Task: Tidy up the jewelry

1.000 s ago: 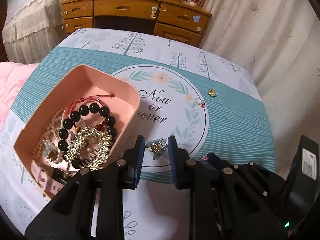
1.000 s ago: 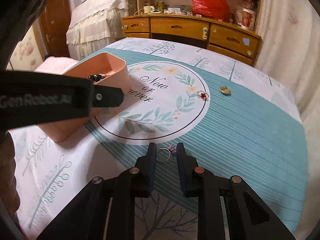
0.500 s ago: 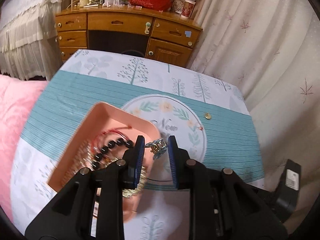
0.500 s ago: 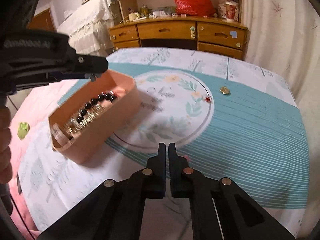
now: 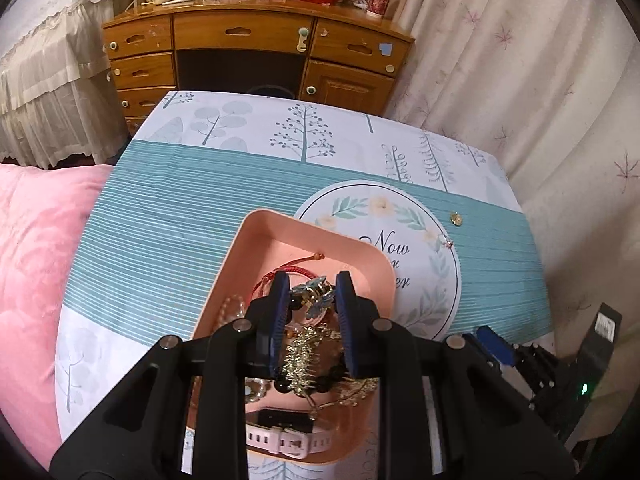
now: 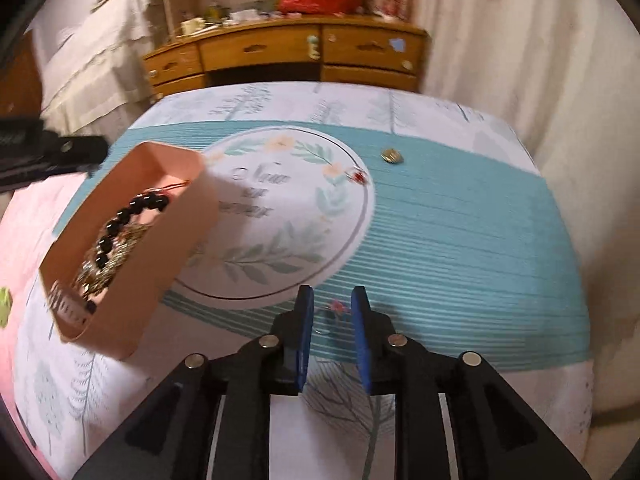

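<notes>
Left wrist view: left claw [image 5: 309,296] clamped on a small blue-and-gold hair clip [image 5: 314,295], poised above the pink tray [image 5: 256,236]. Below it in the tray, a gold comb [image 5: 306,354], black bead bracelet [image 5: 320,382], red cord bracelet [image 5: 296,262] and pink watch strap [image 5: 280,438]. Right wrist view: right claw [image 6: 331,312] just opening, pads apart, a small ring with a pink stone [image 6: 334,312] blurred between them, seemingly on the striped cloth near the surface's [image 6: 460,232] near edge and not gripped. Farther off, a gold brooch [image 6: 392,156] and a red-stoned ring [image 6: 359,176], well apart from the tray at left. Task judged well past halfway: most pieces already in the tray, clip about to go in, three small pieces left on the cloth.
</notes>
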